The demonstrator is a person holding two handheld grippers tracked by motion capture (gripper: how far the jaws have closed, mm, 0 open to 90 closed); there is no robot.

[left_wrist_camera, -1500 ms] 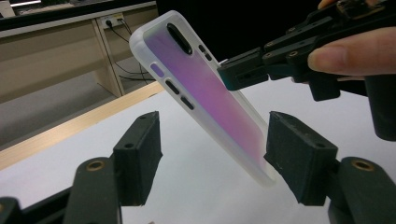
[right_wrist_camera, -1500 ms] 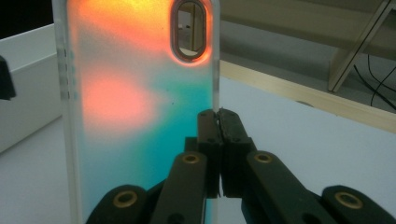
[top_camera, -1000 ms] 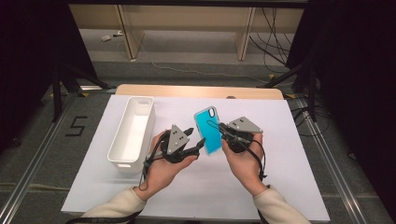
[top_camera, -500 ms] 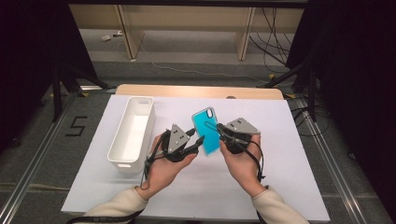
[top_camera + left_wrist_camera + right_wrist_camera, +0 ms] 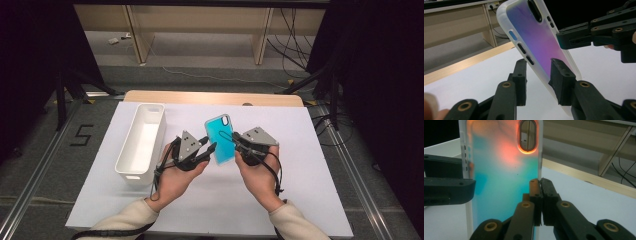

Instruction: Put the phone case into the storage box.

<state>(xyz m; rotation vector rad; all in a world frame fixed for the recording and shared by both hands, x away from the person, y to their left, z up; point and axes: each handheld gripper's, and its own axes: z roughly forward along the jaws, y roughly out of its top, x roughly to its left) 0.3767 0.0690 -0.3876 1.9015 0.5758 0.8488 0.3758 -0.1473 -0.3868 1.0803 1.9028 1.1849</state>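
**Phone case held up between two grippers**

Phone case (image 5: 223,138) sits above the table's middle, off the white sheet (image 5: 300,200), white bin (image 5: 142,142) at its 9 o'clock. Right gripper (image 5: 541,185) pinches the case's side rim, jaws pressed tight on it. Left gripper (image 5: 539,72) has just been closing, case edge between its jaws, one pad touching, the other apart. Likely light, thin, bendy, glossy-slick: grip the rim edges, not the flat back.

I read just one mark: a black "5" (image 5: 83,135) on the grey floor (image 5: 50,165), off the left edge of my table (image 5: 300,200). I can read nothing else.
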